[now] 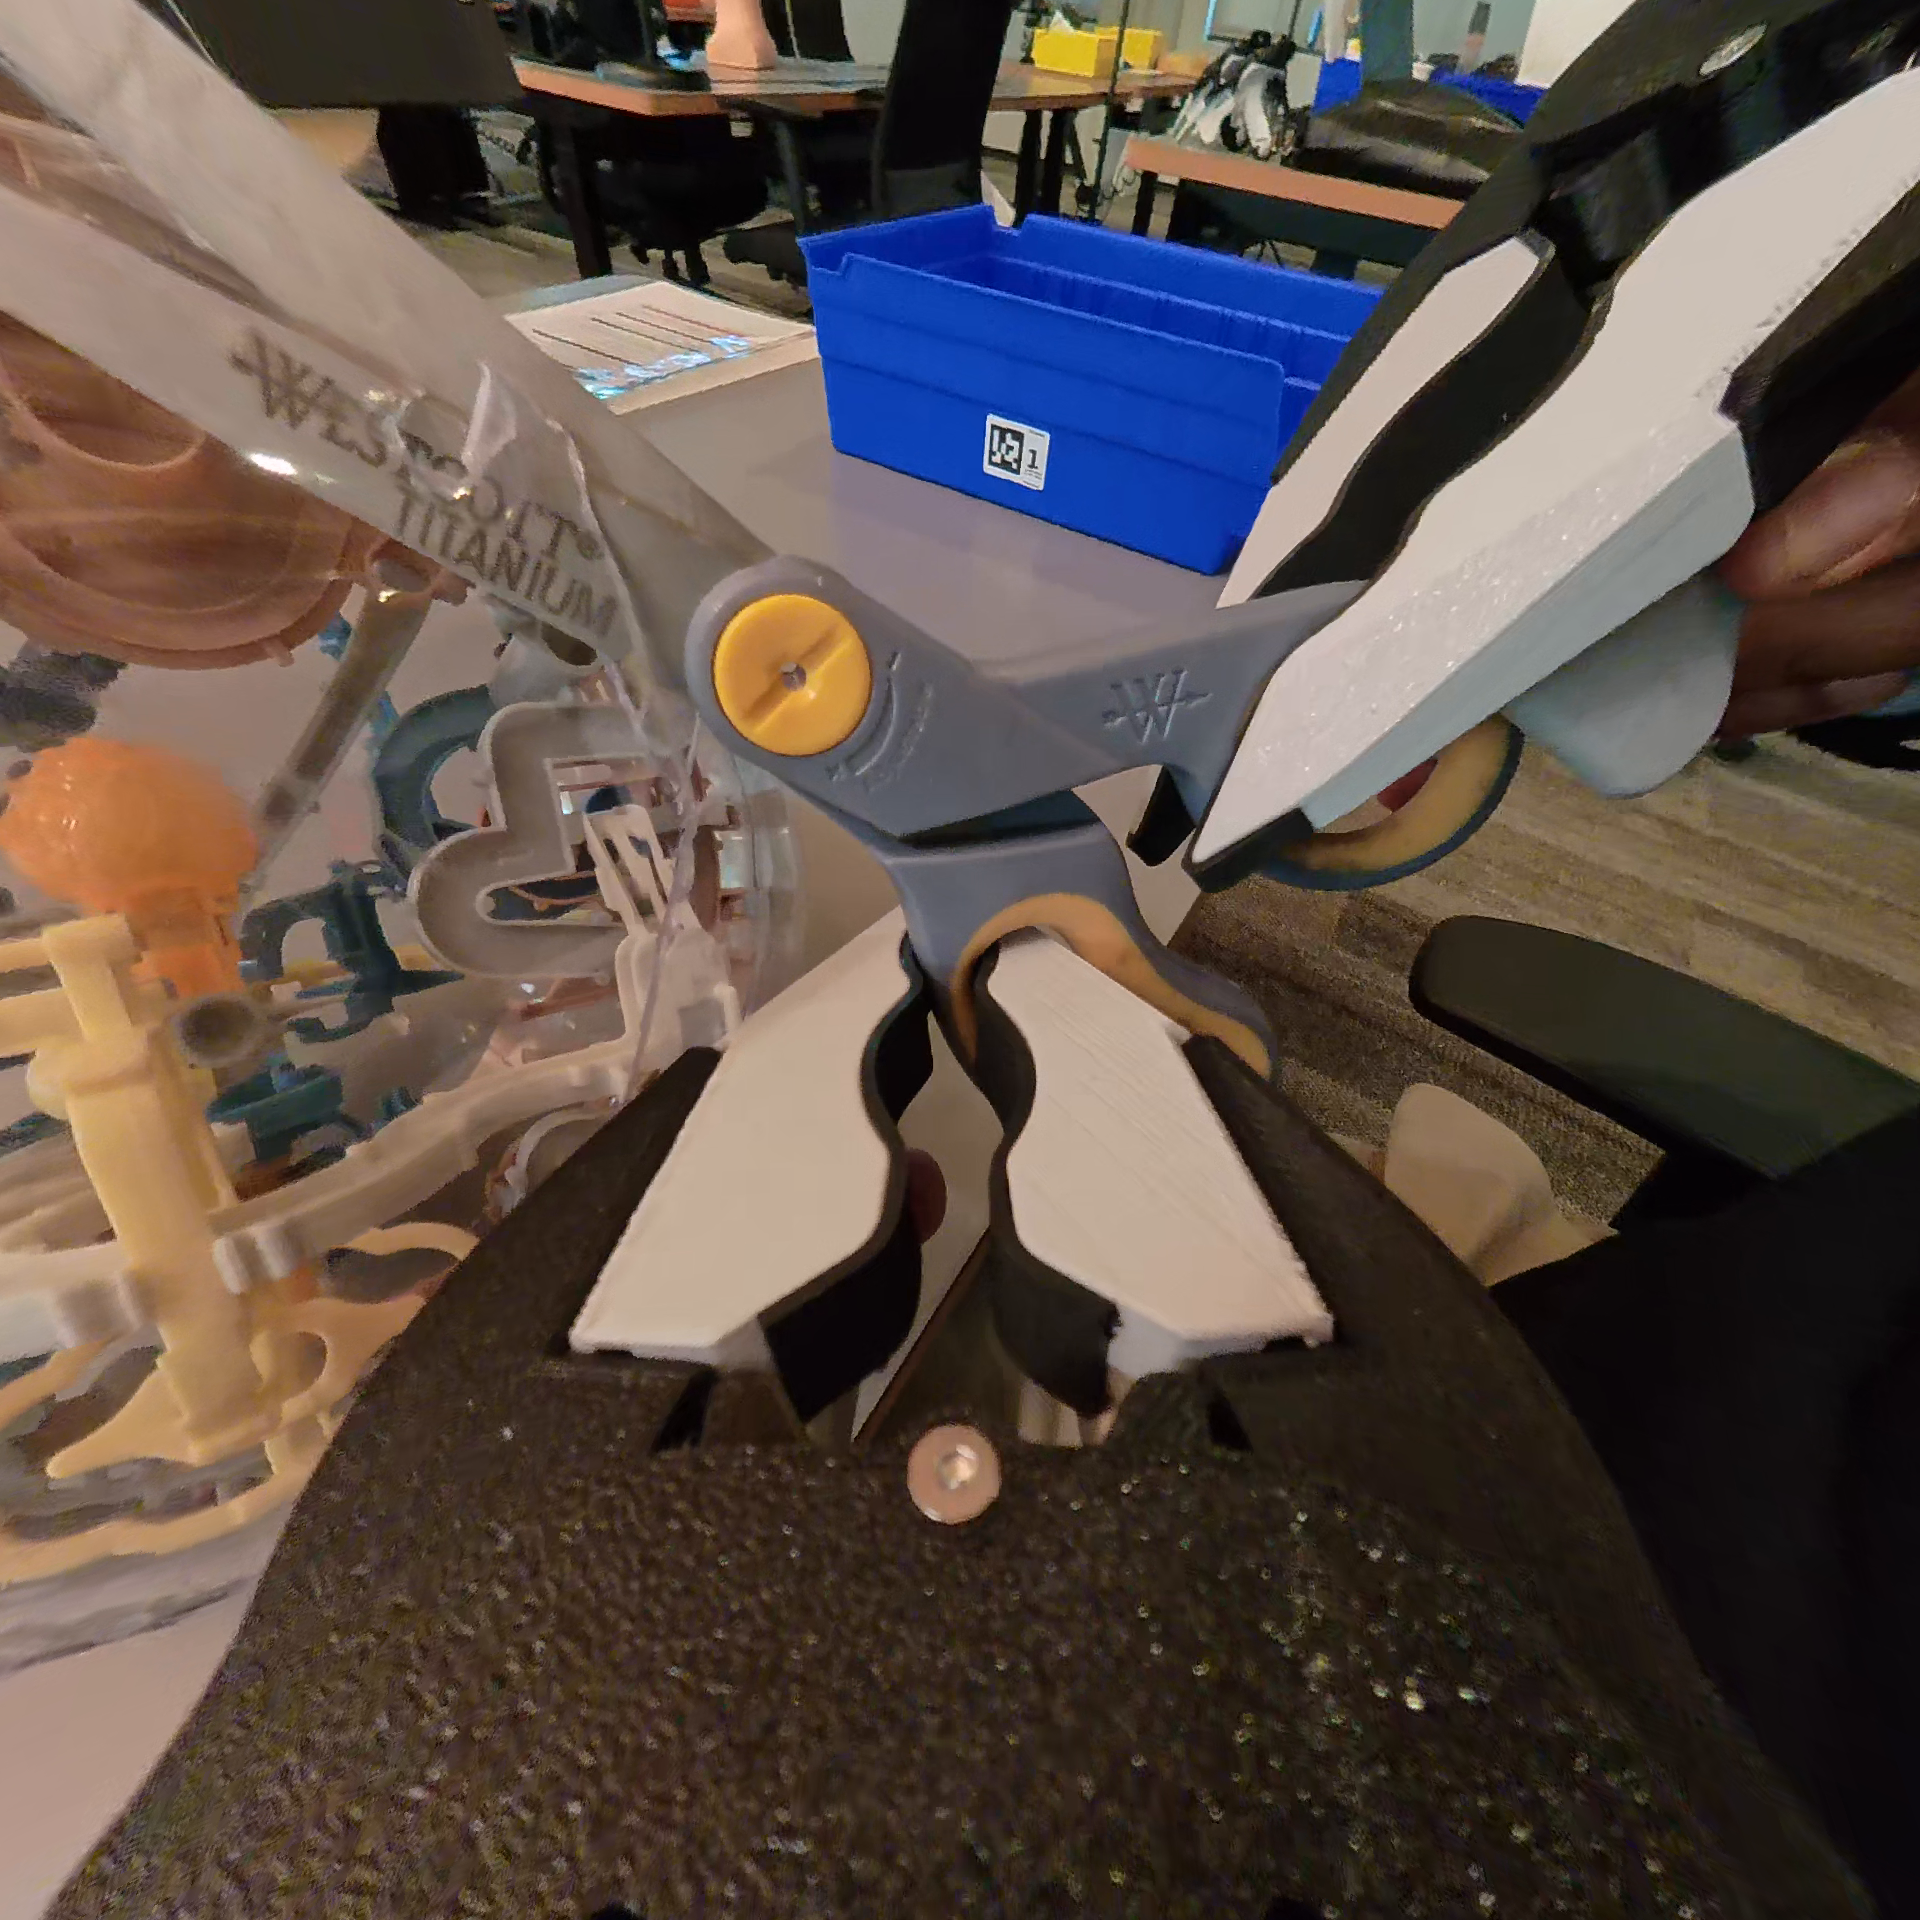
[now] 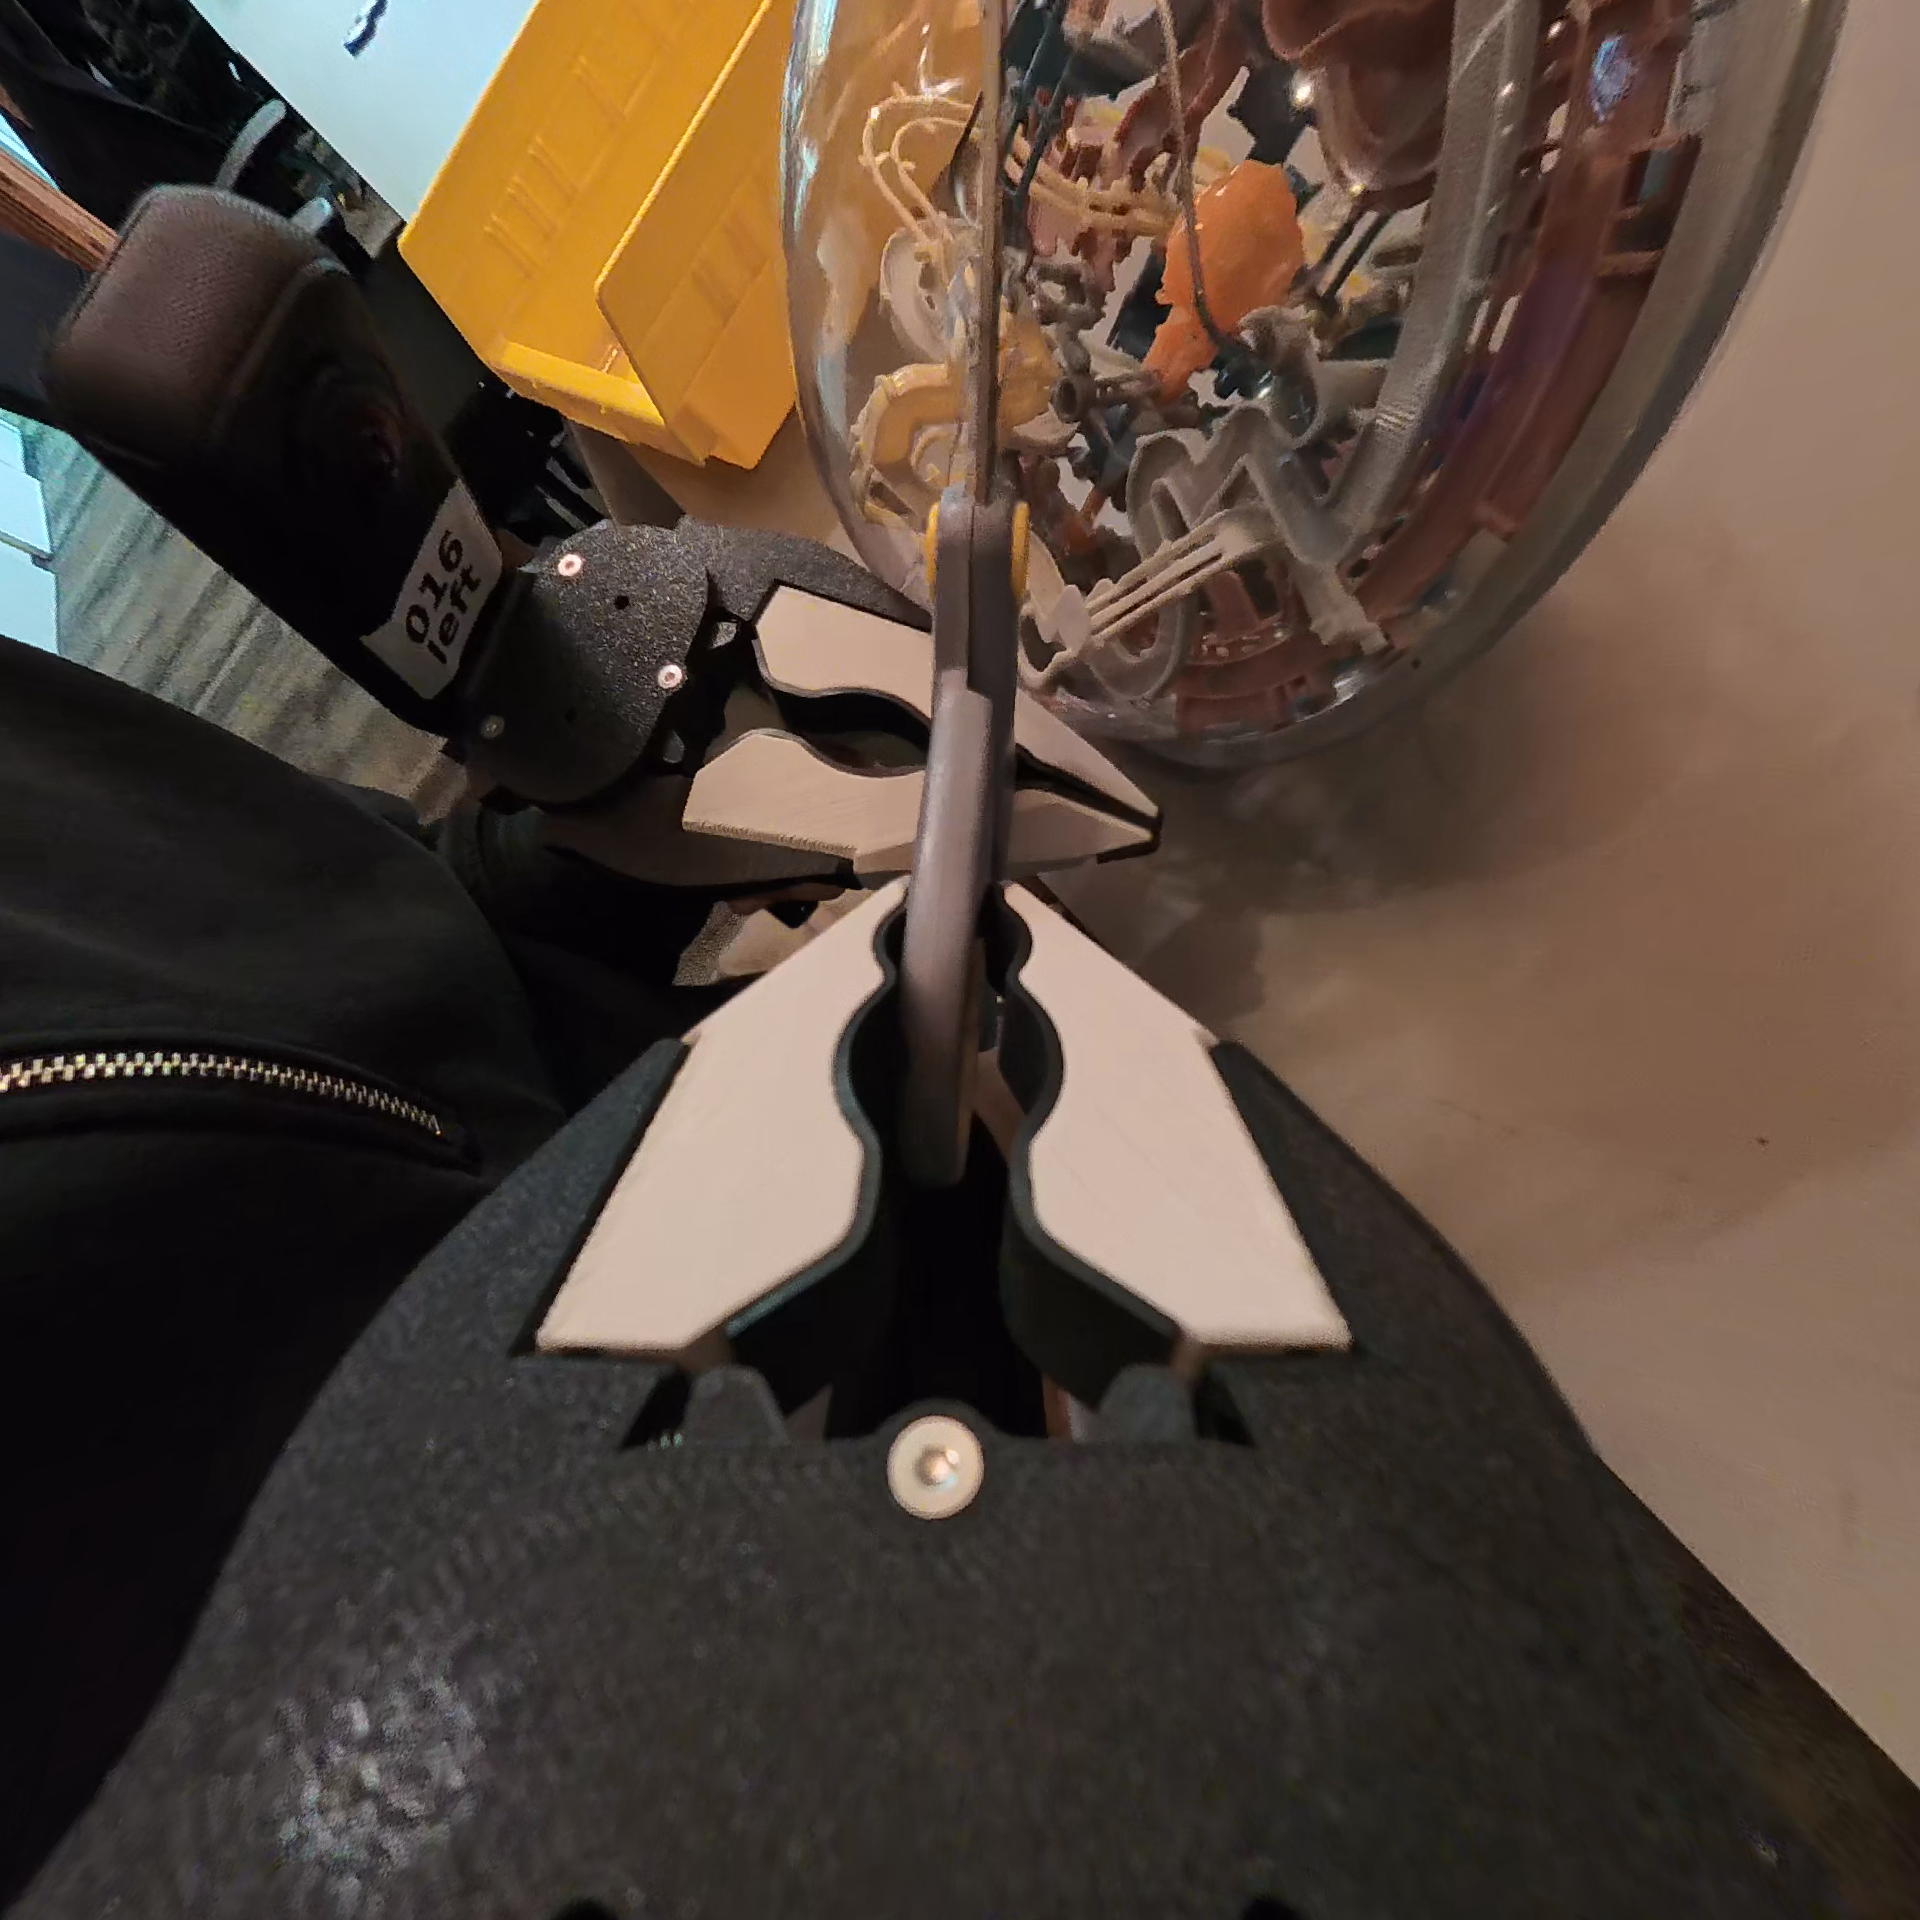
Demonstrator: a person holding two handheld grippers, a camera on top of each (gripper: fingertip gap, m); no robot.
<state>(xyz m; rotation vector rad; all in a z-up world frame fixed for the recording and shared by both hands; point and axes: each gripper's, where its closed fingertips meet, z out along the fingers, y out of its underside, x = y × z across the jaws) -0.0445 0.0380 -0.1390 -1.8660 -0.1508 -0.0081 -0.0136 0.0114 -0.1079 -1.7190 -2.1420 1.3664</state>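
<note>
With each tool (image 1: 951, 1023) (image 2: 940, 997) clamped on one scissors (image 1: 831, 717) handle, we should spread them evenly, blades apparently against the clear maze ball (image 2: 1351, 364).

Blue bin (image 1: 1049, 364) stands at the counter's (image 1: 935, 540) far edge, a coded sticker (image 1: 1015, 453) on its front wall. A printed sheet (image 1: 655, 338) lies beside it. Yellow bin (image 2: 613, 218) sits near another counter edge. Black chair (image 1: 1662, 1049) stands off the counter.

L gripper (image 1: 951, 1013) | blk textured body | wht jaws | silver screw (image 1: 953, 1473)
</note>
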